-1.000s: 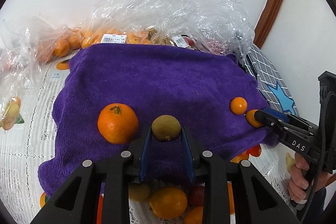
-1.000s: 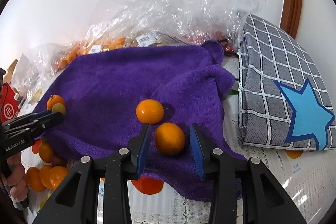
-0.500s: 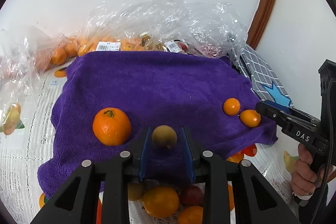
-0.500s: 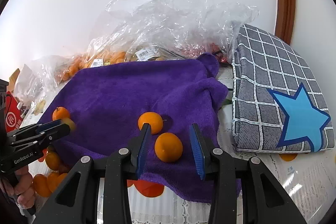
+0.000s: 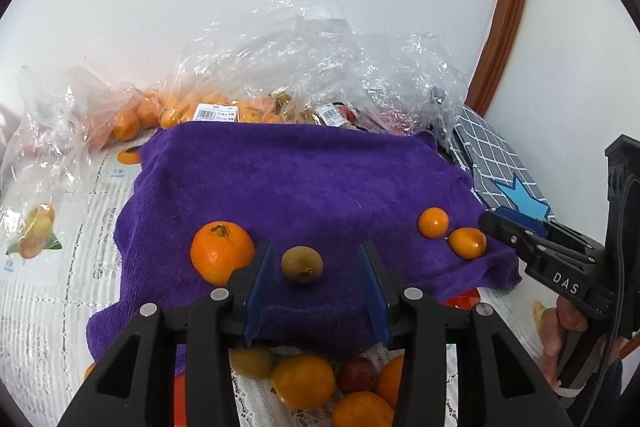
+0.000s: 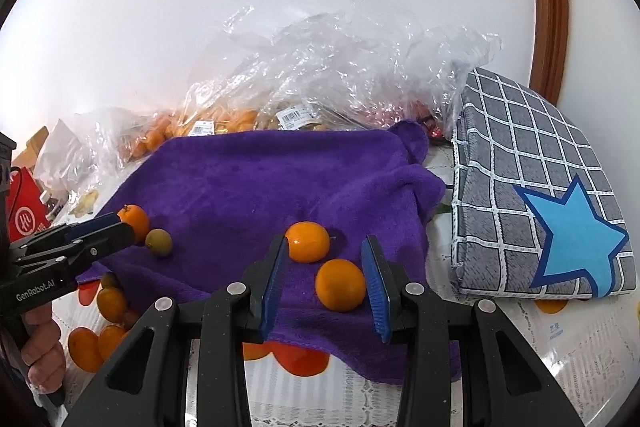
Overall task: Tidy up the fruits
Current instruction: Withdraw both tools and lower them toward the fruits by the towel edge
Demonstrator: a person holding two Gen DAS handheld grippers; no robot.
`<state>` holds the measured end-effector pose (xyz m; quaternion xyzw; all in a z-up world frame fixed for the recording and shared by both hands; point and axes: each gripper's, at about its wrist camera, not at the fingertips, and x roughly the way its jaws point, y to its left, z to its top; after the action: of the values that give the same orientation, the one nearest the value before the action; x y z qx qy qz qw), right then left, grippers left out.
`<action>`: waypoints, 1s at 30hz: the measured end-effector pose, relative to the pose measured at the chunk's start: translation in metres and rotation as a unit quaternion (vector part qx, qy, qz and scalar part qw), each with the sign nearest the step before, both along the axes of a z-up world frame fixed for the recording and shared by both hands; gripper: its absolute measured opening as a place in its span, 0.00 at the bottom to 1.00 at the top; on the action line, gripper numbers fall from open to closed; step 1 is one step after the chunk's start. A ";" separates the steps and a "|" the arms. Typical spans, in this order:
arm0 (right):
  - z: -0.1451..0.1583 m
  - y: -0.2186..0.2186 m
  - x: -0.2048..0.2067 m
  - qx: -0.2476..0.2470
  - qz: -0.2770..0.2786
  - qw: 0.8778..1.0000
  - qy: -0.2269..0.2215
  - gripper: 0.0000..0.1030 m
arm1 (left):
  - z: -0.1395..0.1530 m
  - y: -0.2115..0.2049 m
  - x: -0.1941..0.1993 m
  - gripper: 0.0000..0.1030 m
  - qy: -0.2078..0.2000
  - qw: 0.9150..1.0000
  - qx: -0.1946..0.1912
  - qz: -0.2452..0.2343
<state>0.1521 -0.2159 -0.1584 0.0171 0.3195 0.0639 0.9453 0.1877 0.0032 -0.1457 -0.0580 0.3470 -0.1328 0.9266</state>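
Resting freed on the purple towel (image 5: 304,179), the green-brown fruit (image 5: 302,264) sits between the just-opening left hand-held gripper (image 5: 316,281); the right hand-held gripper (image 6: 326,285) gapes around an orange (image 6: 340,284).

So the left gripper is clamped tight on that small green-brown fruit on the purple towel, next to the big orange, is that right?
Not quite. The left gripper is open, not clamped: its jaws have just been opening, and in the left wrist view the small green-brown fruit sits free between them with gaps on both sides. It does lie on the purple towel next to the big orange.
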 end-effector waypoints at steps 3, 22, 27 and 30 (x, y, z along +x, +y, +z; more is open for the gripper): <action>-0.002 0.003 0.000 -0.001 0.011 1.000 0.006 0.37 | 0.000 0.004 -0.004 0.40 -0.006 1.000 -0.005 0.007; -0.007 0.041 -0.036 0.034 0.101 0.993 0.042 0.33 | 0.018 0.056 -0.026 0.39 -0.042 0.997 -0.033 0.059; -0.013 0.063 -0.046 0.061 0.173 0.980 0.073 0.33 | 0.013 0.075 -0.034 0.40 -0.026 0.997 -0.045 0.065; -0.016 0.076 -0.053 0.057 0.190 0.977 0.080 0.37 | 0.011 0.082 -0.041 0.40 -0.021 0.996 -0.049 0.065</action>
<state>0.0993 -0.1399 -0.1741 0.0147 0.3871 0.2591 0.8847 0.1465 0.0850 -0.1349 -0.1229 0.3163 -0.0901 0.9363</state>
